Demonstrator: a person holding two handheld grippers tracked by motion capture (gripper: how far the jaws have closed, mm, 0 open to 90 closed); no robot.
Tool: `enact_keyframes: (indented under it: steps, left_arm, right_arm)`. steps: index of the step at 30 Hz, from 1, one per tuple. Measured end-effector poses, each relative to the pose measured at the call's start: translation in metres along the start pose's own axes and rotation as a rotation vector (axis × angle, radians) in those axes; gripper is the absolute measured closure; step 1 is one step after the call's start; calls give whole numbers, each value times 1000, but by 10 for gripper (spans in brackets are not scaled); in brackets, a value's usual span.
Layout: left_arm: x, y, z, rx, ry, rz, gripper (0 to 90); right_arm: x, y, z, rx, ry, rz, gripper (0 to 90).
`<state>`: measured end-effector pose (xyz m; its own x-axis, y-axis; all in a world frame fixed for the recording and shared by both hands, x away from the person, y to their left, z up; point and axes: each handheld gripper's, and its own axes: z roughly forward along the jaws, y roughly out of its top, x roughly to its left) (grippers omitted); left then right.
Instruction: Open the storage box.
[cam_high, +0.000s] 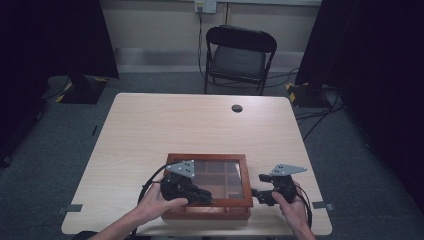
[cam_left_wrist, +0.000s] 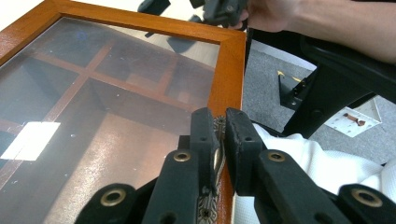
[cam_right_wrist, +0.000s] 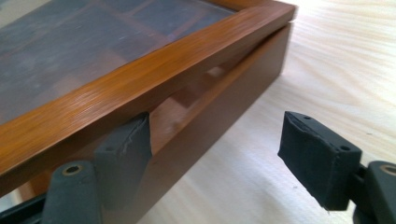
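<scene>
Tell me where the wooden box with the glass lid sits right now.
In the high view the wooden box sits at the table's near edge, between the left gripper, which pinches its front clasp, and the right gripper beside its right wall.

This looks like a recording studio or lab set up for data capture: black curtains (cam_high: 55, 35) hang at both sides, a lone light-wood table (cam_high: 200, 125) stands on grey carpet (cam_high: 350, 165), and cables (cam_high: 310, 117) trail past its far right corner. A black folding chair (cam_high: 240, 57) waits beyond the far edge, under a wall socket (cam_high: 205, 6)
</scene>
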<state>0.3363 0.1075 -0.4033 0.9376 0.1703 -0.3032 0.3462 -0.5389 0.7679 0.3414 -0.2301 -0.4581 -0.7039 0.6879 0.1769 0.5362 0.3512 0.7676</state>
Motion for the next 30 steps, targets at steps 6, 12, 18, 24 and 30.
enact_keyframes:
  steps: [6,12,18,24,30]
  left_arm:
    - [0,4,-4,3,1,-5,803]
    - [-2,2,-9,-21,-20,19,584]
    - [-2,0,-26,-82,22,23,478]
    - [1,-6,-41,-93,90,12,431]
    - [6,-8,-54,-108,109,-1,402]
  right_arm:
    - [5,2,1,-7,13,-19,248]
    - [5,2,1,-15,12,-20,248]
    - [5,5,-1,-36,11,-19,248]
    - [4,9,-1,-51,9,-22,241]
    - [5,18,0,-76,-9,-31,223]
